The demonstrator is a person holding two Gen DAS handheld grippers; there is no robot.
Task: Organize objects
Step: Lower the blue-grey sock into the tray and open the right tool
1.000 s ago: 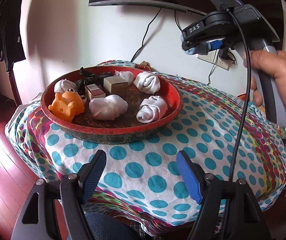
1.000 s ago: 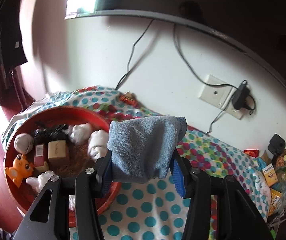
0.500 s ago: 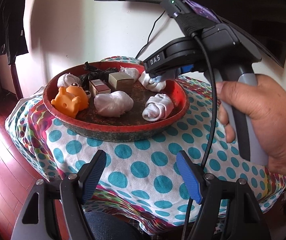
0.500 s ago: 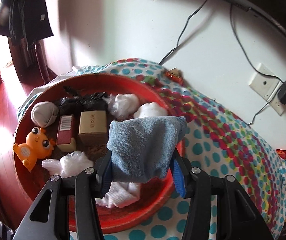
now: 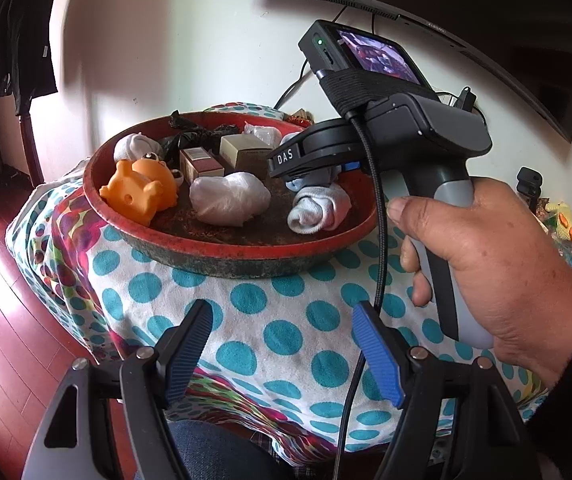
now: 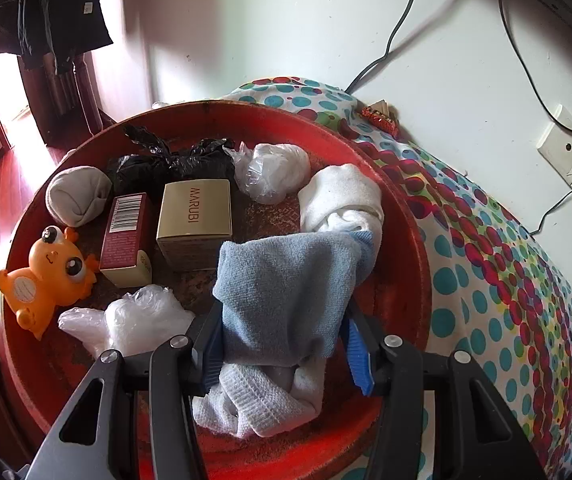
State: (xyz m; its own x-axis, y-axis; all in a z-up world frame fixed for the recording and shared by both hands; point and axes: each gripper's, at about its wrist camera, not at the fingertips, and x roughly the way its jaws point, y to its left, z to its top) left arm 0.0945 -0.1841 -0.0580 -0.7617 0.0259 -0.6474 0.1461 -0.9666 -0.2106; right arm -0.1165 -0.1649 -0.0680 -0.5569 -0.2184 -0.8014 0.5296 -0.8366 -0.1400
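right hand-held gripper (image 6: 282,340) clamps blue cloth (image 6: 290,288), long axis upright | left hand-held gripper (image 5: 282,344) wide, empty | red tray (image 6: 414,248): socks, boxes, toy

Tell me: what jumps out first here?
The blue cloth clamped in the right gripper, hanging over the red tray. Next, the orange toy at the tray's left edge beside two boxes. The left gripper is open over the dotted tablecloth.

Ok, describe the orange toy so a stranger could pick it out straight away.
Find the big round red tray on the polka-dot cloth. At its left edge, beside a maroon barcoded box, lies the orange toy. It is the only bright, hard plastic figure there: a cartoon animal with big eyes, among soft bundles and boxes.
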